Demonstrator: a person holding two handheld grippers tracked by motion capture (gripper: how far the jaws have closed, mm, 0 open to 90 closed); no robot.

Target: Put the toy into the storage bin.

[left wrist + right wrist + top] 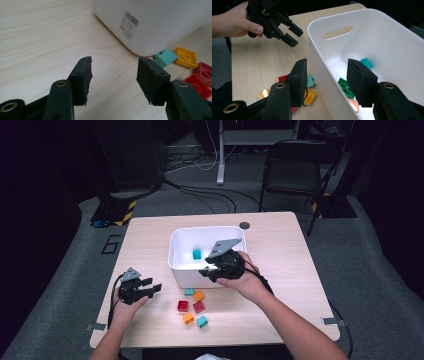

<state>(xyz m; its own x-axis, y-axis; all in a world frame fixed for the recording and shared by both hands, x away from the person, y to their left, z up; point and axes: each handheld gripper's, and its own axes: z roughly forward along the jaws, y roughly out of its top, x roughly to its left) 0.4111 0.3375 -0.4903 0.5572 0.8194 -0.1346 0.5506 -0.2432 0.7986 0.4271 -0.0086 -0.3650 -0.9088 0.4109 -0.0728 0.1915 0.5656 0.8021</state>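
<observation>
A white bin (176, 261) stands mid-table, its barcode label facing the left gripper view (150, 25). Inside lie a teal brick (197, 254) (367, 63), a green brick (345, 87) and a pale salmon piece (354, 105). My right gripper (210, 272) (327, 72) hovers open over the bin's front rim; the bin wall (322, 60) runs between its jaws untouched. My left gripper (152, 286) (113, 67) is open and holds nothing, low over bare table left of the bin. It shows in the right gripper view (292, 35) too.
Several loose bricks lie before the bin: teal (189, 291) (166, 58), yellow-orange (199, 295) (186, 57), red (183, 306) (198, 86), dark red (199, 307), orange (188, 318) and teal (202, 321). A black folding chair (295, 167) and floor cables lie beyond the table.
</observation>
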